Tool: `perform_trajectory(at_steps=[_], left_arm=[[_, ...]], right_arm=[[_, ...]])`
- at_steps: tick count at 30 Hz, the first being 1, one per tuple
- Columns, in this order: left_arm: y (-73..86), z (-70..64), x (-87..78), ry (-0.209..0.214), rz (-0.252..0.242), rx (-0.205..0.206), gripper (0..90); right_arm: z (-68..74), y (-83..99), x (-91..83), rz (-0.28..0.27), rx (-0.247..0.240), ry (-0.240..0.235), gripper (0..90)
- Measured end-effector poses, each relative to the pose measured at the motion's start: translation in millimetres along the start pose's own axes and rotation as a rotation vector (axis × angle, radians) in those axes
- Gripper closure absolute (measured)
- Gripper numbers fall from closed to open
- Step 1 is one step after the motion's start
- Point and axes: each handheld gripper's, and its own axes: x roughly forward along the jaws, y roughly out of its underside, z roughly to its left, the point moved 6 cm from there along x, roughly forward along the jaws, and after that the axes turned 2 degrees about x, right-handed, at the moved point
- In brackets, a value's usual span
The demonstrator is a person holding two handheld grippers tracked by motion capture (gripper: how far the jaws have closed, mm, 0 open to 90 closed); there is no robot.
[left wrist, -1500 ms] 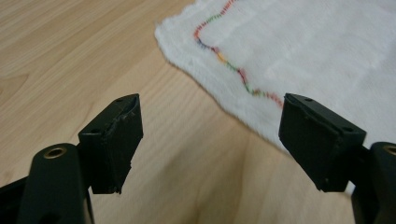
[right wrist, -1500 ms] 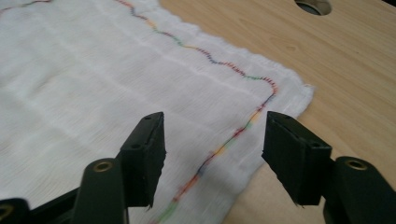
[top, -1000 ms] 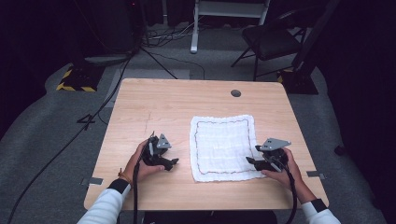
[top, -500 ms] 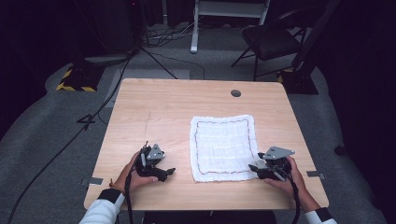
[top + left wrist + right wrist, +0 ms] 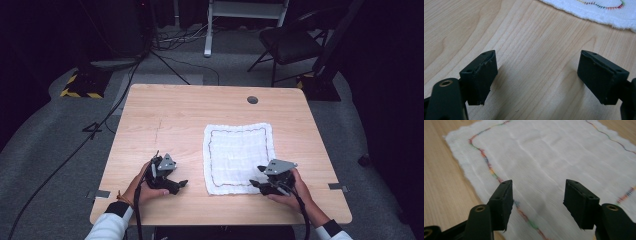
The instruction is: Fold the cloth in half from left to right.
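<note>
A white cloth lies flat on the right half of the wooden table, its stitched coloured border running just inside the edges. The right gripper sits at the cloth's near right corner, held in the person's right hand; in the right gripper view its 2 jaws stand apart with nothing between them, poised low over the cloth, with the border line passing beside the left jaw. Whether the jaws touch the fabric I cannot tell. The left gripper is on bare wood to the left of the cloth, near its near left corner but clear of it, held in the left hand; in the left gripper view its jaws are spread wide and empty above the grain, with the cloth's edge showing further off at the top. A cable trails back from each gripper towards the person's white sleeves. Nothing lies between either gripper and the cloth. On the table's far side there is a small round grey grommet, well apart from the cloth. Beyond the table, on the grey floor, stand a dark chair and a white frame, with black cables running along the left and a yellow-and-black striped block at the far left.
</note>
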Motion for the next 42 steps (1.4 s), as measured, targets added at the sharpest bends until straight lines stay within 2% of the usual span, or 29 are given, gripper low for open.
perform_trajectory(at_steps=[4, 6, 8, 12, 16, 18, 20, 24, 26, 28, 32, 34, 35, 37, 42], left_arm=[[-3.6, 3.8, 3.4, -0.008, 0.002, -0.006, 15.5], [-5.6, 6.1, 5.3, -0.016, 0.004, -0.014, 15.2], [-6.7, 7.1, 6.5, -0.019, 0.002, -0.018, 15.2], [-6.7, 7.1, 6.4, -0.02, 0.003, -0.018, 15.3], [-6.8, 7.2, 6.5, -0.019, 0.003, -0.018, 15.1], [-6.8, 7.2, 6.5, -0.019, 0.003, -0.018, 15.1], [-6.9, 7.4, 6.7, -0.018, 0.003, -0.018, 15.1], [-9.9, 9.8, 9.5, -0.033, 0.003, -0.033, 15.1], [-11.8, 11.5, 11.3, -0.042, 0.004, -0.044, 15.1], [-14.8, 15.1, 13.7, -0.055, 0.004, -0.058, 15.6], [-24.7, 28.0, 22.2, -0.109, -0.005, -0.101, 18.4], [-31.7, 35.2, 27.6, -0.1, 0.01, -0.127, 18.2], [-36.7, 39.5, 29.7, -0.11, 0.004, -0.145, 18.8], [-48.6, 47.3, 32.6, -0.114, -0.038, -0.189, 20.6], [-82.1, 64.6, 49.4, -0.127, -0.07, -0.215, 21.1]], right_arm=[[26.5, -18.0, 14.6, -0.015, -0.051, -0.074, 44.5], [41.9, -25.8, 23.4, -0.013, -0.094, -0.108, 45.2], [52.6, -31.0, 30.2, -0.008, -0.118, -0.129, 45.1], [75.0, -43.5, 43.6, -0.016, -0.143, -0.19, 44.9], [93.1, -52.3, 58.7, -0.006, -0.178, -0.222, 45.2], [97.6, -52.8, 67.8, 0.015, -0.192, -0.219, 46.4], [98.5, -55.8, 72.6, 0.006, -0.172, -0.227, 50.1], [94.9, -61.2, 78.1, 0.018, -0.138, -0.218, 69.7], [93.8, -61.2, 77.9, 0.021, -0.143, -0.203, 78.8], [92.9, -59.8, 75.8, 0.025, -0.142, -0.194, 84.3], [98.8, -57.4, 69.5, 0.04, -0.146, -0.226, 86.2], [105.2, -56.1, 65.5, 0.041, -0.161, -0.244, 86.4], [106.8, -55.2, 64.4, 0.044, -0.17, -0.247, 86.4], [110.0, -53.7, 62.2, 0.044, -0.18, -0.255, 86.5], [110.6, -54.0, 58.3, 0.034, -0.174, -0.258, 86.7]])
